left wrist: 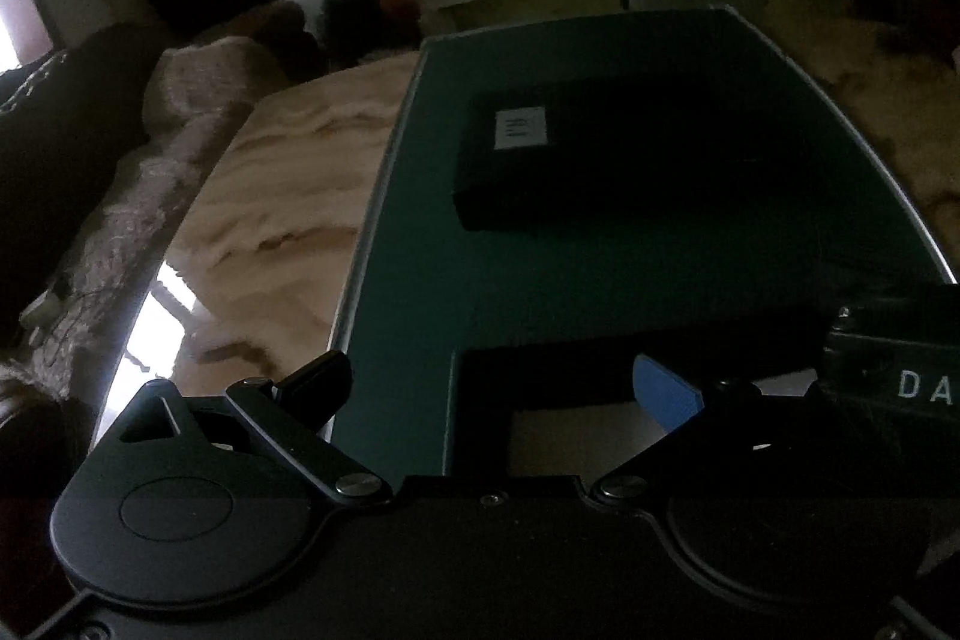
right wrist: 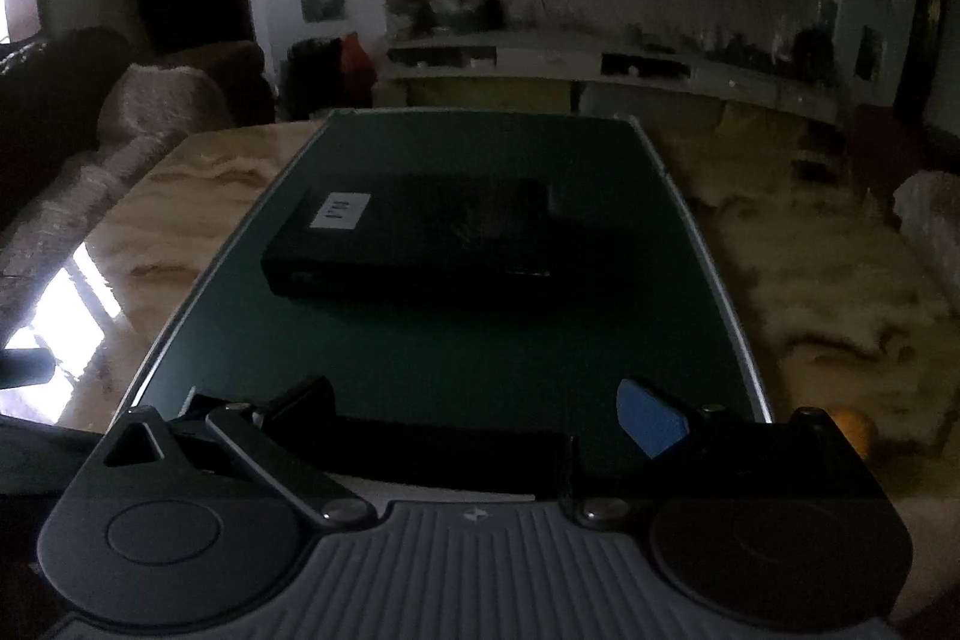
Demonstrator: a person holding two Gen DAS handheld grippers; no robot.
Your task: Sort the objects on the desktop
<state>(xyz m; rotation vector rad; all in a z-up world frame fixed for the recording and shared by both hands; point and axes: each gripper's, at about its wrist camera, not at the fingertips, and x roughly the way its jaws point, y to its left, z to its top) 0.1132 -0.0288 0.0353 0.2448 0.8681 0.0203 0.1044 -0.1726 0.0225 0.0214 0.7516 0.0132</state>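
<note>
Green mat (right wrist: 420, 340) on the marbled desk (right wrist: 810, 280) carries a black box (right wrist: 420, 244); left gripper (left wrist: 492, 382) and right gripper (right wrist: 474, 412) both spread wide, empty.

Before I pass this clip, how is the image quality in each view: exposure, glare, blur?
Left wrist: underexposed; the black box nearly merges with the green mat, and window glare burns the marble table. Right wrist: equally dim, glare at left, background shelf smeared, fisheye bowing the mat's edges.
</note>
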